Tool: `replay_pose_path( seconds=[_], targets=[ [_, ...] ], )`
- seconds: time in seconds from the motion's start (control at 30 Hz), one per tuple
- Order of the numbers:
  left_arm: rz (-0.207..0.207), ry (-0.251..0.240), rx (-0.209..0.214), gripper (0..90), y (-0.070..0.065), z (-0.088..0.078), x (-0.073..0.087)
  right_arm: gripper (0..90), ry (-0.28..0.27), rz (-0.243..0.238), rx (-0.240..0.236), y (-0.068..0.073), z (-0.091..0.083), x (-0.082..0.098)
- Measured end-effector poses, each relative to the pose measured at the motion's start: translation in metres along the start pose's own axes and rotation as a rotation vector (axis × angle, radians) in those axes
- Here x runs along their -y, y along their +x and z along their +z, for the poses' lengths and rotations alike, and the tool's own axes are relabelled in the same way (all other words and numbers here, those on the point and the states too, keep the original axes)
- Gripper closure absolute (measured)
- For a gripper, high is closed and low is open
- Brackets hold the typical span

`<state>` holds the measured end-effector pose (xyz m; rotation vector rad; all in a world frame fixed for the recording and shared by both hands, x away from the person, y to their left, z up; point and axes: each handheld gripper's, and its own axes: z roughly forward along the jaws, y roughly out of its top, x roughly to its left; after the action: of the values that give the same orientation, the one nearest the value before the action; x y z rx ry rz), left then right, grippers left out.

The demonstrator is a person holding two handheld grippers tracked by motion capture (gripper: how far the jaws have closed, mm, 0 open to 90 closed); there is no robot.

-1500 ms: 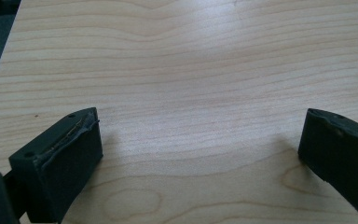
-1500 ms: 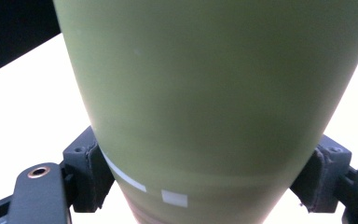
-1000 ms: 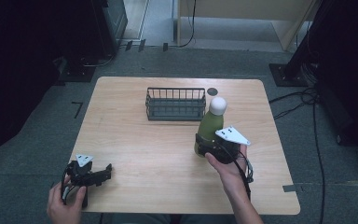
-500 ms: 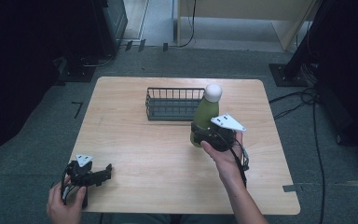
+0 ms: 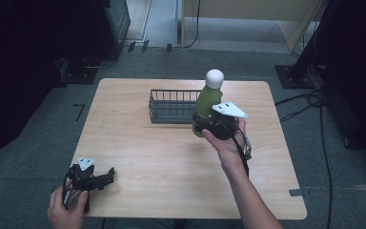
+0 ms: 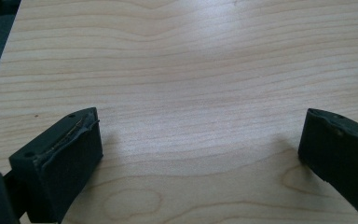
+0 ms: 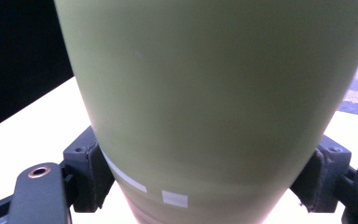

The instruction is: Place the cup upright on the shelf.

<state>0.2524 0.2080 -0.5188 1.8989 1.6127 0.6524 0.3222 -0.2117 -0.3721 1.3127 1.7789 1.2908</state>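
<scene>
The green bottle [image 5: 205, 106] is being held upright, clamped low in the right gripper [image 5: 205, 128], just right of the wire basket [image 5: 171, 106]; the left gripper [image 5: 106, 177], jaws apart, is being rested far off.

You have a black wire basket [image 5: 171, 106] standing toward the far side of the wooden desk [image 5: 138, 143]. Grey carpet floor [image 5: 43, 138] surrounds the desk, with black cables [image 5: 314, 102] lying at your right.

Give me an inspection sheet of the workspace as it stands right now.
Surface: wooden table, bare light wood.
Job's things: green bottle with a white cap, upright, lifted beside the wire basket.
Clutter: nothing seen.
Grippers: right hand-held gripper shut on the bottle's lower body; left hand-held gripper open at the near left corner.
Cables: one trails from the right gripper; black ones on the floor at the right.
Surroundings: grey floor, dark stands.
</scene>
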Motion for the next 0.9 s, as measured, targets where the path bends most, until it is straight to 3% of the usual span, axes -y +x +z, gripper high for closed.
replay_pose_path(
  seconds=[0.63,0.9],
  targets=[
    [0.001,0.000,0.000,0.0,0.000,0.000,0.000,20.5,-0.018,-0.011,0.029,-0.008,0.025,-0.034],
    [0.001,0.001,0.000,0.0,0.000,0.000,0.000,20.5,-0.022,-0.010,0.049,-0.012,0.043,-0.042]
  ],
)
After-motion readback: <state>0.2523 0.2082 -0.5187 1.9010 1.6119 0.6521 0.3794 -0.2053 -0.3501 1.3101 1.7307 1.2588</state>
